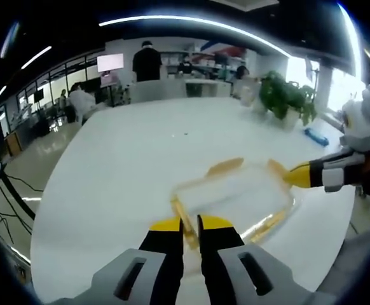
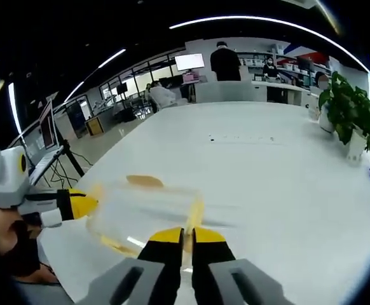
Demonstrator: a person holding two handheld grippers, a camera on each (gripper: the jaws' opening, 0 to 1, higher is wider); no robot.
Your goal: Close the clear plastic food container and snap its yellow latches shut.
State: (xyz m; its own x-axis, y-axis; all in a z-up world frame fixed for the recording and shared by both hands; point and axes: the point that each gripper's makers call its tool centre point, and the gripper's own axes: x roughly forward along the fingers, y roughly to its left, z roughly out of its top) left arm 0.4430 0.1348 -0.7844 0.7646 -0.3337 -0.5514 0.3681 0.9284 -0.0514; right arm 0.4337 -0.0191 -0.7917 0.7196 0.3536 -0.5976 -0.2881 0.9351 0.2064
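At the lower centre of the left gripper view, the clear container (image 1: pixel 236 200) lies on the white table (image 1: pixel 121 184); its lid seems already down, though blur makes this uncertain. The left gripper (image 1: pixel 191 223) has its jaws almost together on a yellow latch (image 1: pixel 180 215) at the near end, and in the right gripper view the right gripper (image 2: pixel 187 236) pinches a latch (image 2: pixel 194 215) at its own end. Two other latches (image 1: pixel 226 167) stick outward, so I judge the snapping is only partly done. The long axis of the container runs from lower left to right in the left gripper view, one end towards each gripper.
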